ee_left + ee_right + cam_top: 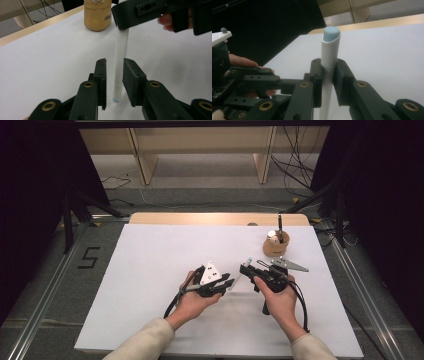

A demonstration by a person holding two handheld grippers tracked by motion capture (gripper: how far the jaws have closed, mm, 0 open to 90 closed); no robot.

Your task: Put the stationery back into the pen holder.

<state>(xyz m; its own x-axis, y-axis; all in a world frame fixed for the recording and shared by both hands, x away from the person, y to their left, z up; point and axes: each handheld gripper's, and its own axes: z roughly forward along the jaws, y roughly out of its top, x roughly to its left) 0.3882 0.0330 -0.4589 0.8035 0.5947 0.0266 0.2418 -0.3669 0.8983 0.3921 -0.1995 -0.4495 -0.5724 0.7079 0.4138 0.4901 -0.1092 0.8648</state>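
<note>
White pen [329,52], blue-tipped: clamped in right gripper [328,68], its far end between the parted pads of left gripper [114,72], no contact visible; long axis spans both grippers, above mat [150,270] near its front edge; wooden cup [275,245] toward back right corner

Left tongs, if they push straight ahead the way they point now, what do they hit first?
Probably the right tongs, gripping the white plastic pen that runs between the left tongs' jaws; the tan wooden pot stands farther back.
</note>
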